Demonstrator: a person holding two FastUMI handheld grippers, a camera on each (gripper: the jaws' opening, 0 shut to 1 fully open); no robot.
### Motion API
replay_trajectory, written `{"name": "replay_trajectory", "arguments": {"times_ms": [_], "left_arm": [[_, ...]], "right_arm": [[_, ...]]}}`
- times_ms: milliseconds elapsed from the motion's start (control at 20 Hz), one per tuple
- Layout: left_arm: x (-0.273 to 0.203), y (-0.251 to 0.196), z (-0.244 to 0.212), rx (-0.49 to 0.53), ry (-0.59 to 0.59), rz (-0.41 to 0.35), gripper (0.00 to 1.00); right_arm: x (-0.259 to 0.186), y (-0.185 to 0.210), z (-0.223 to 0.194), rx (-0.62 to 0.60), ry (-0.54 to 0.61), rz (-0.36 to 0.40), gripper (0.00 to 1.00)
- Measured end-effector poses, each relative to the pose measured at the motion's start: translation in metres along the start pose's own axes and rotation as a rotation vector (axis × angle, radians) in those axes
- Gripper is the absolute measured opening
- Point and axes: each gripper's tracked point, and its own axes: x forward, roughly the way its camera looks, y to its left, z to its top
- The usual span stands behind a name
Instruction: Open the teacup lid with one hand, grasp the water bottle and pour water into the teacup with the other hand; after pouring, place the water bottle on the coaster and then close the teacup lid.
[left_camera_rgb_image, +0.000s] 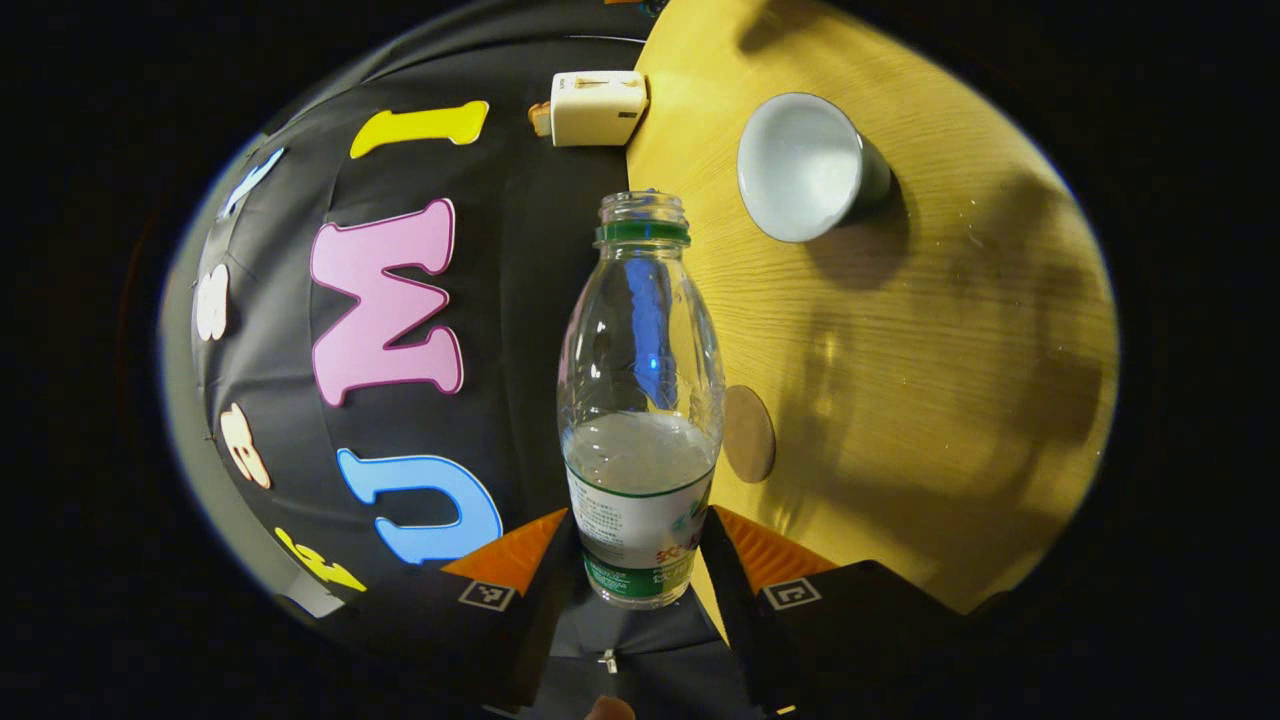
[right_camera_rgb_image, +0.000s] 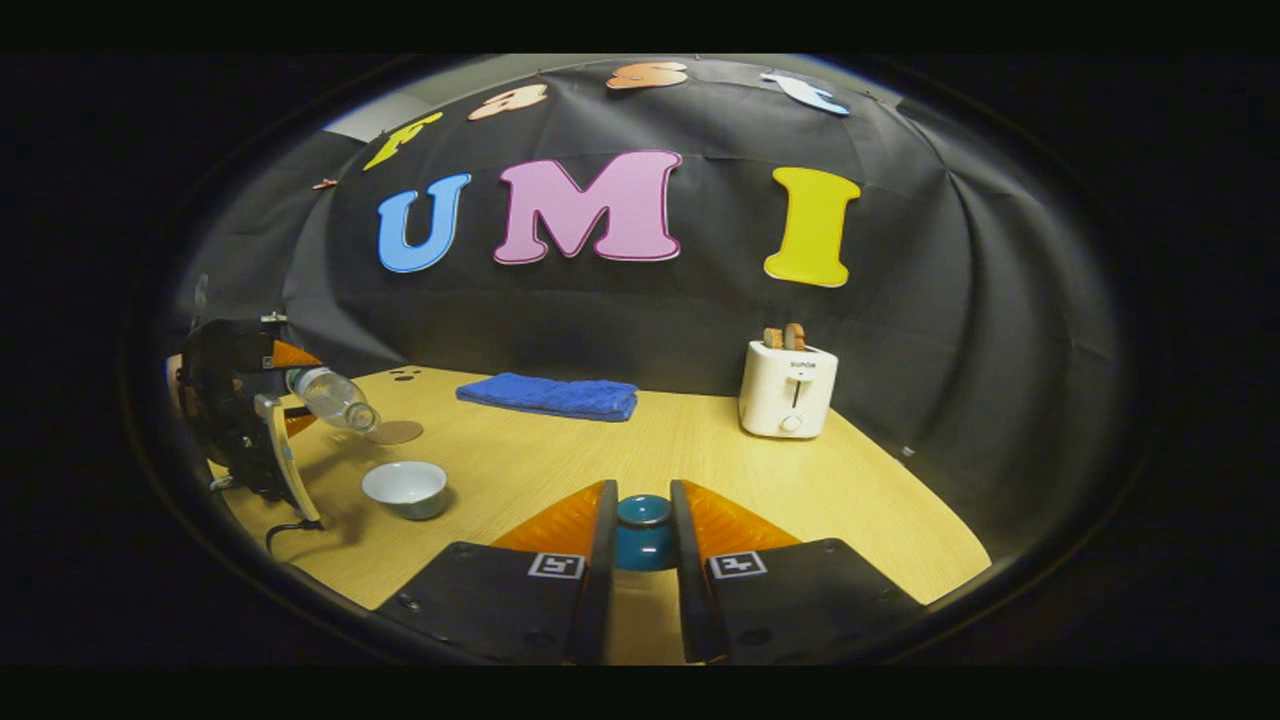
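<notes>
- Your left gripper (left_camera_rgb_image: 640, 560) is clamped on the lower body of the water bottle (left_camera_rgb_image: 640, 400), one finger pressing on each side at the label.
- In the right gripper view, the same left gripper (right_camera_rgb_image: 285, 395) holds the water bottle (right_camera_rgb_image: 330, 398) tilted, neck angled down, above the table.
- The bottle is uncapped and partly filled; water sits in its lower part in the left gripper view.
- The teacup (left_camera_rgb_image: 805, 168) stands open on the table (left_camera_rgb_image: 950, 400), beyond the bottle's mouth and apart from it. In the right gripper view the teacup (right_camera_rgb_image: 405, 488) sits below and slightly beyond the bottle's neck.
- The coaster (left_camera_rgb_image: 748, 434) lies flat on the table, partly hidden behind the bottle; in the right gripper view the coaster (right_camera_rgb_image: 396, 432) lies just past the bottle's mouth.
- Your right gripper (right_camera_rgb_image: 640, 545) grips the teacup lid (right_camera_rgb_image: 643, 535) between both fingers, held above the table (right_camera_rgb_image: 850, 490), well apart from the teacup.
- A toaster (right_camera_rgb_image: 788, 388) stands near the back of the table; a folded blue towel (right_camera_rgb_image: 550, 396) lies to its left.
</notes>
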Motion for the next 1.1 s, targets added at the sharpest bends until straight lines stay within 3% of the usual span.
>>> {"name": "replay_trajectory", "arguments": {"times_ms": [300,350,450,500,600,700,750,850,950,1000,1100], "left_arm": [[0.0018,0.0037,0.001,0.062,-0.01,0.015,0.74],[0.0012,0.0047,0.0014,0.066,-0.01,0.018,0.74],[0.0008,0.0053,0.0031,0.079,-0.016,0.025,0.75],[0.0008,0.0066,0.0038,0.088,-0.017,0.026,0.74],[0.0023,0.0091,0.0032,0.102,-0.018,0.03,0.74],[0.002,0.0101,0.0029,0.109,-0.02,0.035,0.74],[0.0018,0.0106,0.0028,0.111,-0.022,0.036,0.74],[0.0023,0.0105,0.0022,0.117,-0.022,0.035,0.75],[0.0027,0.0093,0.0015,0.126,-0.022,0.037,0.74],[0.0031,0.009,0.0016,0.13,-0.023,0.04,0.74],[0.0051,0.0089,0.0029,0.134,-0.027,0.043,0.74]], "right_arm": [[-0.0029,-0.0044,0.0018,-0.001,-0.007,-0.013,0.3],[-0.0039,-0.0049,0.0016,-0.001,-0.006,-0.014,0.25],[-0.0055,-0.0049,0.0024,-0.001,-0.005,-0.017,0.25],[-0.006,-0.0039,0.0026,0.0,-0.005,-0.016,0.3],[-0.0074,-0.0035,0.0031,-0.001,-0.007,-0.015,0.25],[-0.0084,-0.0036,0.0038,-0.001,-0.008,-0.016,0.25],[-0.0087,-0.0038,0.0047,0.0,-0.009,-0.019,0.3],[-0.0087,-0.0047,0.0049,-0.002,-0.011,-0.023,0.26],[-0.0093,-0.0043,0.0056,-0.001,-0.011,-0.026,0.3],[-0.0097,-0.0042,0.0066,0.001,-0.014,-0.026,0.25],[-0.0096,-0.004,0.0078,0.001,-0.019,-0.029,0.25]]}}
